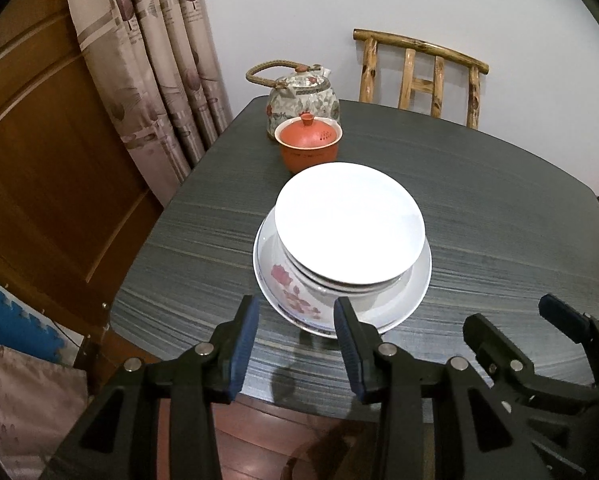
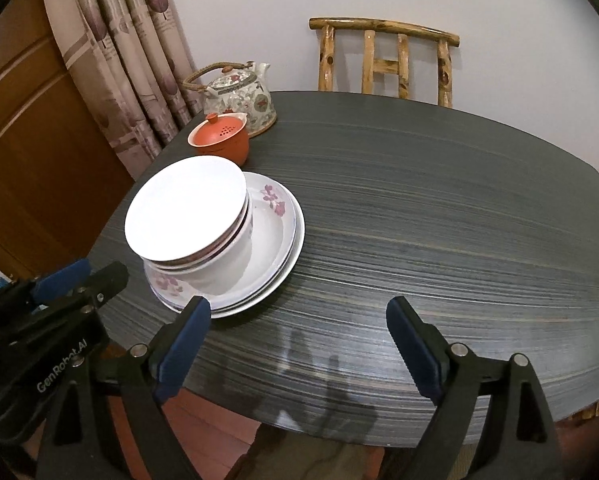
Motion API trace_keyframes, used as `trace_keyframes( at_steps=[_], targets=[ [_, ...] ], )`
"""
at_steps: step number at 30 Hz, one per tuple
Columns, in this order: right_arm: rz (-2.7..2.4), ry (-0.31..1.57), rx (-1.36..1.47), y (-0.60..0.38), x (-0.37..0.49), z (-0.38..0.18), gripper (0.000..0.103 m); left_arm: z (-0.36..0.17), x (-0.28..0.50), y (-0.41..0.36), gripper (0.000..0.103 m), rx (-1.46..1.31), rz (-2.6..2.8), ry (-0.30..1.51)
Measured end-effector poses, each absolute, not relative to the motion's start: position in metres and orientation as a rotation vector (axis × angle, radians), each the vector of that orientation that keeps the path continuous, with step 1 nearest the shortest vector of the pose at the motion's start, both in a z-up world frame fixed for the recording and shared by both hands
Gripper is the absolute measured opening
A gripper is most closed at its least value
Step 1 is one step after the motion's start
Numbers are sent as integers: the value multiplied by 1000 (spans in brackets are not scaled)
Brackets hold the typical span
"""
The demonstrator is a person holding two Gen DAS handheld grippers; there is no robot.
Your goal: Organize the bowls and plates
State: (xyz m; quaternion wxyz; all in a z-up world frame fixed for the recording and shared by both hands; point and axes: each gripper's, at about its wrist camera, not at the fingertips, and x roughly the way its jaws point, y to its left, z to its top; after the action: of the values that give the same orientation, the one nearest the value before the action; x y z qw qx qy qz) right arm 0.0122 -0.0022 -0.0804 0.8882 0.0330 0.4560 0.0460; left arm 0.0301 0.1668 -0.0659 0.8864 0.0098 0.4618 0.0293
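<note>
On the dark table (image 1: 499, 220) stands one stack: flowered plates (image 1: 403, 304) at the bottom, white bowls (image 2: 227, 268) nested on them, and a plain white plate (image 1: 349, 220) resting on top. My left gripper (image 1: 295, 316) hovers just in front of the stack's near rim, open, with nothing between its blue pads. My right gripper (image 2: 297, 312) is open wide over bare table (image 2: 419, 220) to the right of the stack (image 2: 187, 208), holding nothing. Each gripper also shows in the other's view: the right gripper (image 1: 515, 316), the left gripper (image 2: 87, 276).
Behind the stack sit an orange lidded cup (image 1: 309, 144) and a patterned teapot (image 1: 303, 96) with a woven handle. A wooden chair (image 1: 419, 76) stands at the table's far side. A curtain (image 1: 151, 60) and a wooden door (image 1: 39, 160) are to the left.
</note>
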Motion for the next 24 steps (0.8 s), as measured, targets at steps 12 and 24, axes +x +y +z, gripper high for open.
trace_keyframes(
  at_steps=[12, 24],
  targets=[
    [57, 924, 40, -6, -1, -78, 90, -72, 18, 157, 40, 35, 52, 973],
    [24, 944, 26, -8, -5, -86, 92, -75, 17, 153, 40, 38, 44, 978]
  ],
)
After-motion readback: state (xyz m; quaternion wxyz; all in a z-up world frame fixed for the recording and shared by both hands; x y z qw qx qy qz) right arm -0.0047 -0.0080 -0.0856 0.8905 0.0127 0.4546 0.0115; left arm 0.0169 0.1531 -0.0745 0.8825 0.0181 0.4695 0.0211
